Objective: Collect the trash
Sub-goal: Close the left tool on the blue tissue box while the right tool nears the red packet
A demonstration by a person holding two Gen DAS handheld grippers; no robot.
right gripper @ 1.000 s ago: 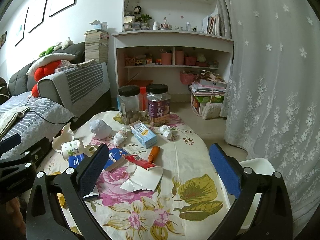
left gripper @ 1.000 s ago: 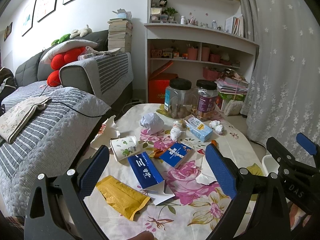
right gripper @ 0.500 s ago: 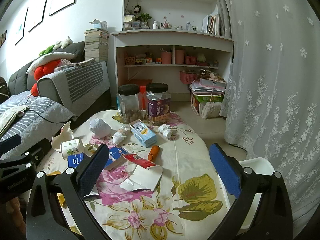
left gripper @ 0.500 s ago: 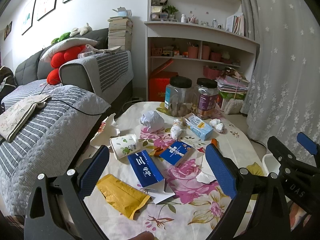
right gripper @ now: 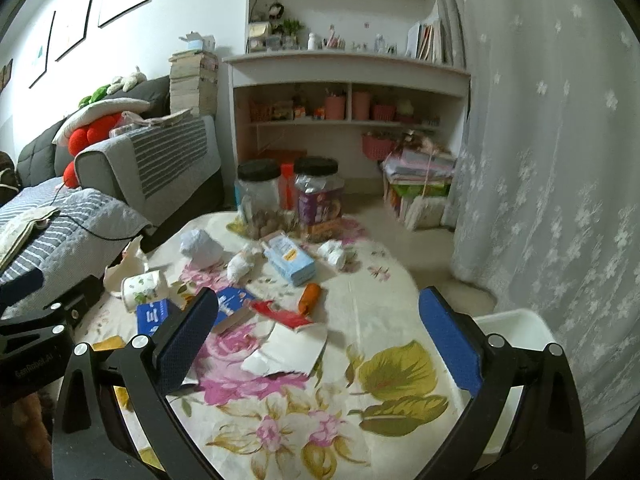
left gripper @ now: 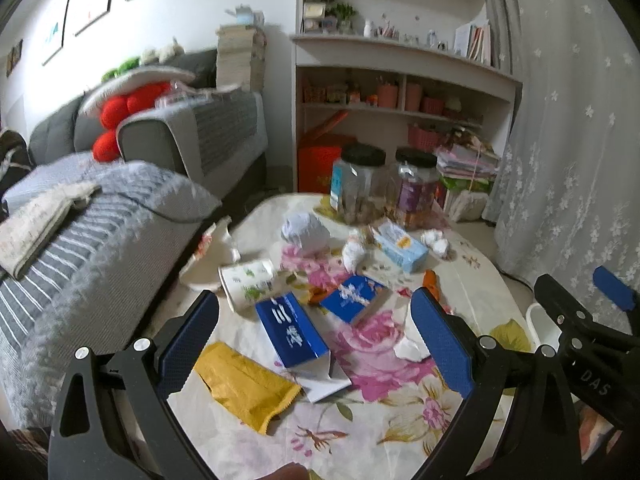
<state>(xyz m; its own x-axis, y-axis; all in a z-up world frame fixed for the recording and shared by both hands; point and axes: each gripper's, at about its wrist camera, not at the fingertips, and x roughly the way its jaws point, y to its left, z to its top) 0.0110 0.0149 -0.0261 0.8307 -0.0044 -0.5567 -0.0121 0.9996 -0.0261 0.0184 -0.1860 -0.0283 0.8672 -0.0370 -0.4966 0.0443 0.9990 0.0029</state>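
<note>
Between the spread left gripper [left gripper: 314, 344] fingers, seemingly below, lies a blue carton [left gripper: 290, 330].

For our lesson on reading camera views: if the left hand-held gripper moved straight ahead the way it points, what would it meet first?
Probably the dark blue carton, which lies on the table between the open fingers of the left hand-held gripper. The yellow packet lies nearer but lower. Depth is uncertain.
</note>
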